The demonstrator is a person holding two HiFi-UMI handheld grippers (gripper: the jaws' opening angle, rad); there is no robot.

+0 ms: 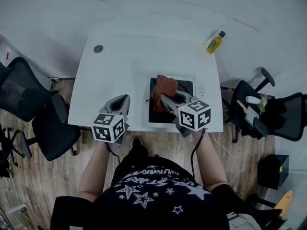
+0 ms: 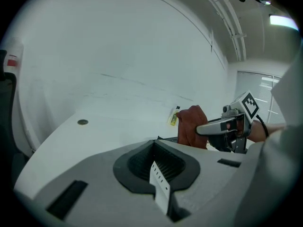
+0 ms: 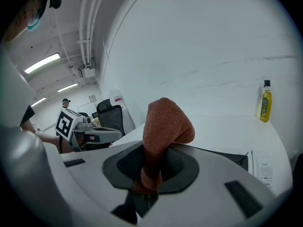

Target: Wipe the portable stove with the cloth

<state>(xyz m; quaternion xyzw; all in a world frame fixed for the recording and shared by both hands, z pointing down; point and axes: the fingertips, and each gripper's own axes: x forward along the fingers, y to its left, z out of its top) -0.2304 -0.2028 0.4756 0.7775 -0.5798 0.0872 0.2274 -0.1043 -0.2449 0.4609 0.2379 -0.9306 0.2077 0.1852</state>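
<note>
A black-topped portable stove in a white frame sits on the right half of the white table. My right gripper is shut on a rust-brown cloth, which bunches upward from the jaws over the stove's left part. In the right gripper view the cloth stands up between the jaws, with the stove behind it. My left gripper hangs over the table's near edge, left of the stove, jaws shut with nothing in them. From the left gripper view the cloth shows to the right.
A yellow bottle stands at the table's far right corner. A round grey grommet sits in the far left of the tabletop. Black office chairs stand left and right of the table.
</note>
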